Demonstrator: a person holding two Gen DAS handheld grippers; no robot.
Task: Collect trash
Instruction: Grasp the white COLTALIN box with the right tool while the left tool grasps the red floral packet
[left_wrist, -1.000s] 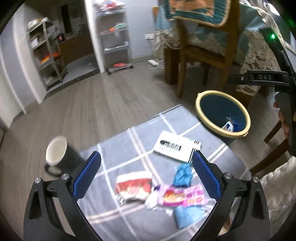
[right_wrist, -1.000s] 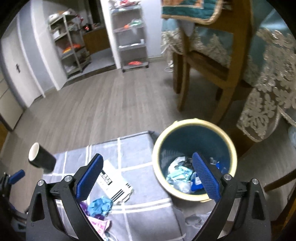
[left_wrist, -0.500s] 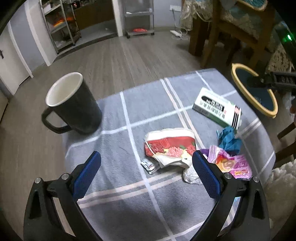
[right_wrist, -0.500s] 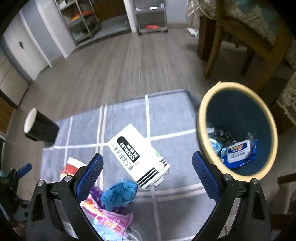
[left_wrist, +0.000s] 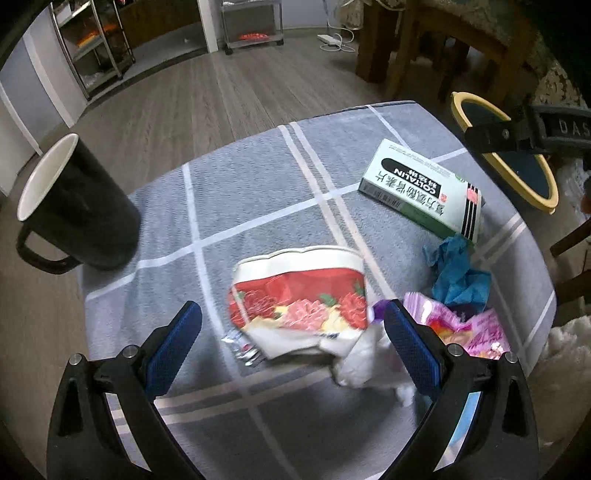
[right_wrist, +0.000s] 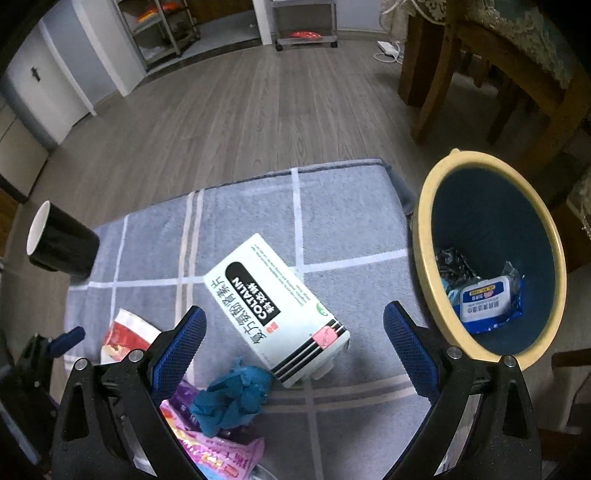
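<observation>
Left claw: my left claw (left_wrist: 291, 341) hangs released, jaws wide and empty, low over the red wrapper (left_wrist: 299, 299), which lies between the blue pads.
Right claw: my right claw (right_wrist: 293, 341) is also spread wide with nothing in it, above the box (right_wrist: 277, 308).
Only in the left view: the whole red wrapper, a white tissue (left_wrist: 364, 360) just beside it, a small foil scrap (left_wrist: 243, 349) at its near edge, and the pink wrapper (left_wrist: 469, 328) to the right.
Only in the right view: the inside of the bin (right_wrist: 491, 258), and the tip of my left claw at the left edge.
Trash: all on the grey checked cloth (left_wrist: 258, 184) covering the surface. The blue glove (right_wrist: 232, 398) lies crumpled, touching the near end of the box; the pink wrapper is under and beside the glove.
Around: a black mug (left_wrist: 74, 206) stands upright at the cloth's far left corner, well apart from the trash. Wooden chair legs (right_wrist: 436, 85) and shelving stand on the floor beyond.
In the way: in the left view my right claw's bar crosses the bin's rim and hides most of its opening.
Bin: yellow-rimmed, blue inside, just beside the cloth's right edge. It holds a blue wipes pack (right_wrist: 487, 299) and dark crumpled bits.
</observation>
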